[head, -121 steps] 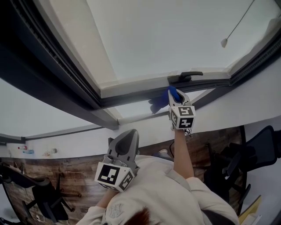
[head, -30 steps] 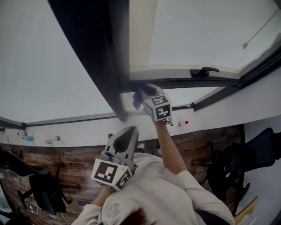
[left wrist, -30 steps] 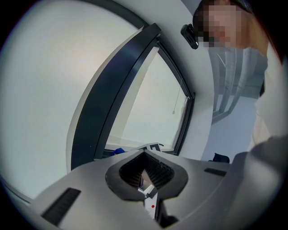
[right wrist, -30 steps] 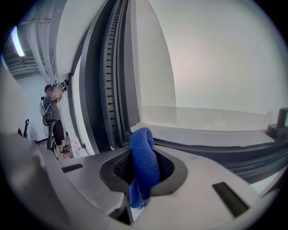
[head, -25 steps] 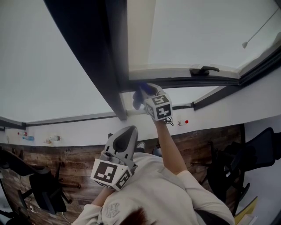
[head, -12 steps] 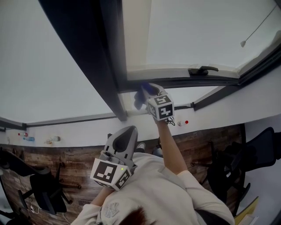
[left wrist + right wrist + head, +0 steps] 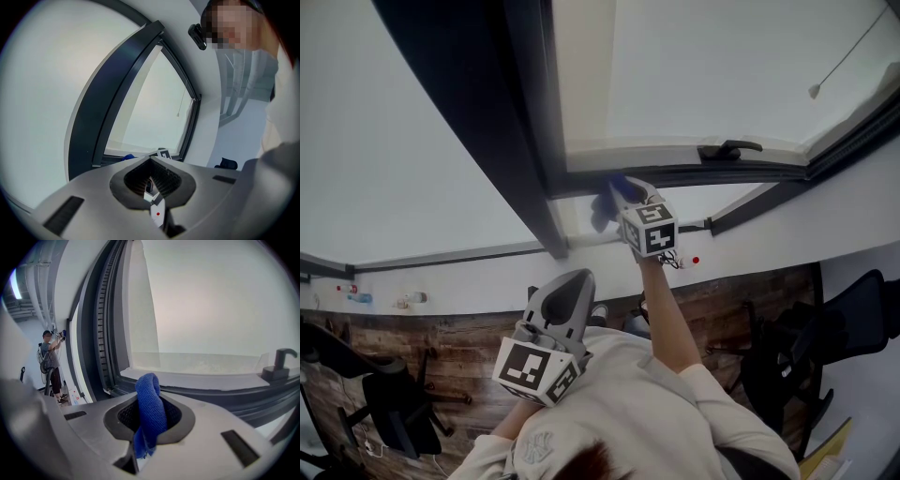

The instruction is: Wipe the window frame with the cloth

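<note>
R claw point(image 7: 626, 192), arm stretched up, is clamped on a blue cloth point(image 7: 149, 392), a folded wad sticking out past the tips. The cloth sits at the lower rail of the window frame point(image 7: 750, 174), close to the corner where the rail meets the dark upright post point(image 7: 525, 141). Touching or just shy of it, can't tell from here. L claw point(image 7: 152, 185) is tucked in by the person's chest, tips together, nothing in it.

To do this bit well, I'd say:
- Press the wad flat on the rail so cloth, not the plastic tips, meets the frame.
- Drag along the rail in one steady line w/ even pressure.
- Work right into the corner, since grime prob. collects in the ribbed grooves of the post.

Grip looks firm enough, but a tail of cloth hangs loose below the claw. It could snag or pull out if shoved hard sideways.

Other stuff:
- Window handle point(image 7: 727, 148) sits on the same rail, further toward the person's right. It blocks a straight pass, so lift over it or go round.
- A blind cord w/ a pull point(image 7: 814, 91) hangs across the pane, well apart.
- Below are a white wall, wood floor point(image 7: 459, 352) and office chairs point(image 7: 389, 408) either side, none in the way.
- Another person point(image 7: 50, 363) stands far off down the room by the windows.
</note>
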Motion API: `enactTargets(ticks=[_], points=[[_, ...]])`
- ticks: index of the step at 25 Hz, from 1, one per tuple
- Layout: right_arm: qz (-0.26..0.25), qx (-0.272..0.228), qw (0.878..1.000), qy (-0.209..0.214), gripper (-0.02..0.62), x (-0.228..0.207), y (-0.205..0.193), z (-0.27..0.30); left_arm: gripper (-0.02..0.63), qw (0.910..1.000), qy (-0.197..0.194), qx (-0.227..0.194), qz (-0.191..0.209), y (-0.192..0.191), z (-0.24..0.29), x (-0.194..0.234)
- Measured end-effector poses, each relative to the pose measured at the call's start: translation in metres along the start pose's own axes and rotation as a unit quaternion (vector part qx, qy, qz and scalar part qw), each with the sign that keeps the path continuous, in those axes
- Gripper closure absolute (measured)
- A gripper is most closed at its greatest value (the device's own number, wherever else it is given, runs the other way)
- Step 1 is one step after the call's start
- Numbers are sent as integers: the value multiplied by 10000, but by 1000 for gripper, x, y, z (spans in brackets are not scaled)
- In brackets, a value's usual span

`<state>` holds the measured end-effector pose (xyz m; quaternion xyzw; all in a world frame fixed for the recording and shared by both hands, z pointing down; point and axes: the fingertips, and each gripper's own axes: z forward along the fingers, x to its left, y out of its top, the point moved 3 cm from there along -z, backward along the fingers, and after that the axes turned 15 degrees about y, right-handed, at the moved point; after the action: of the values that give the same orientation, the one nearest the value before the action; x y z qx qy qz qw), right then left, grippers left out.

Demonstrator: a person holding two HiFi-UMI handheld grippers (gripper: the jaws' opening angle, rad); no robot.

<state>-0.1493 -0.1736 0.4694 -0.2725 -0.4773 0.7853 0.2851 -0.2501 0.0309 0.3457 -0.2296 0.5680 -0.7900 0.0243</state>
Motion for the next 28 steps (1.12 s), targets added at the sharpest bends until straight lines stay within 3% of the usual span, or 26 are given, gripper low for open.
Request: enactTargets(ticks=[18,28], points=[[107,-117,9996,-249,541,-21,-5,-19,600,9995,-250,174,-73,-8,6,-11],[-21,-39,9995,-313,541,-22,-4,-22,601,9946,-868,559,-108,-27,9,-36]])
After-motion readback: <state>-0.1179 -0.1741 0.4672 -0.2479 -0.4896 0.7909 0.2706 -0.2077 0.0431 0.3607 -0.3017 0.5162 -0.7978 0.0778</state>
